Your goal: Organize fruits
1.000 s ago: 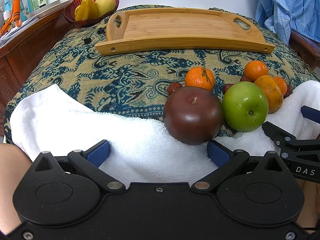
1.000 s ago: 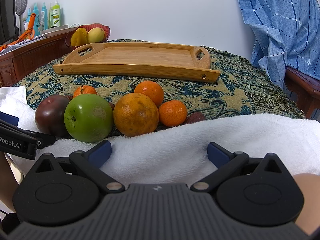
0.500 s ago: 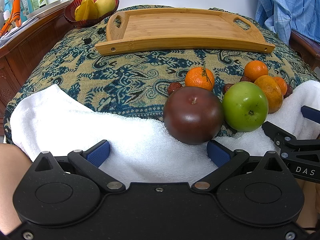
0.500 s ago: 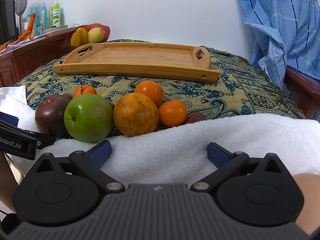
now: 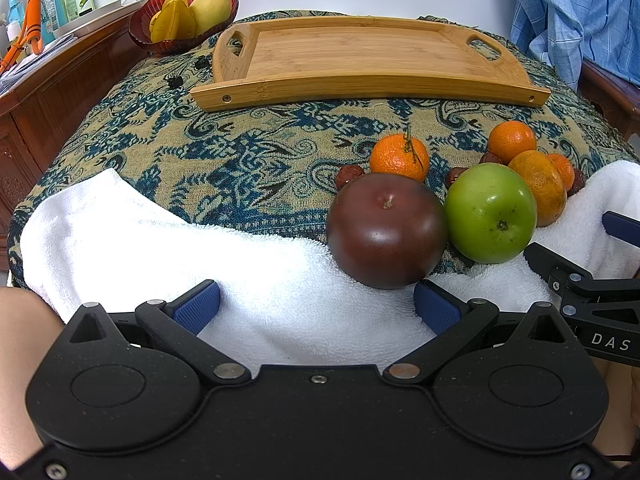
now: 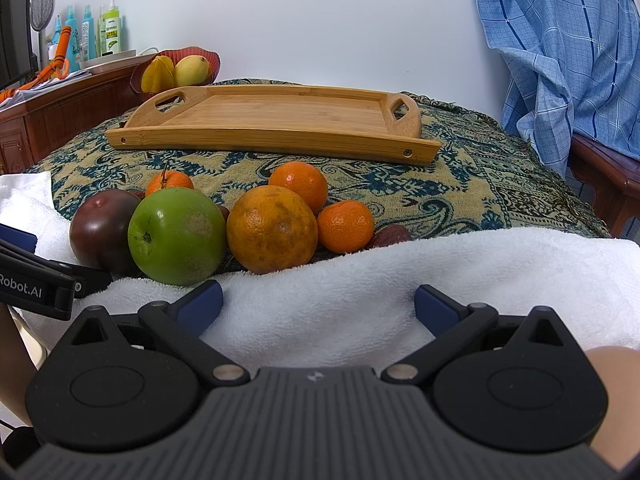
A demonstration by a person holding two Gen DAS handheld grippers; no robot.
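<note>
A: Where does your fruit sit right now?

B: All of it is bunched on the patterned blue-and-tan cloth (image 5: 240, 160), at the edge of the folded white towel (image 5: 160, 248). The flat bamboo tray with cut-out handles (image 5: 360, 50) lies empty well behind it. Nothing is organised yet, by my reading.

A: And your tools?

B: Your left gripper (image 5: 316, 306) hangs with its blue pads spread wide over the towel, holding nothing. Your right gripper (image 6: 318, 306) is the same: fingers apart, empty.

A: What should you take first?

B: Go by size. The round dark-red glossy apple (image 5: 386, 230) is nearest your left tool, touching the smooth green apple (image 6: 176, 236). Both look heavy, firm and slick, so I would close on the widest part, pads on opposite sides, not on the stem end.

A: Then?

B: The large mottled yellow-orange orange (image 6: 272, 230), just beside the green one. Its dimpled peel should give better friction, though it may yield a little.

A: And the small ones?

B: I count 3 small bright mandarins; the one with a twig (image 5: 399, 157) sits behind the red apple. Light and soft, so squeeze gently. Last, the wrinkled brown dates (image 5: 349, 174), tiny and tucked between the bigger fruit; they will likely roll.
</note>
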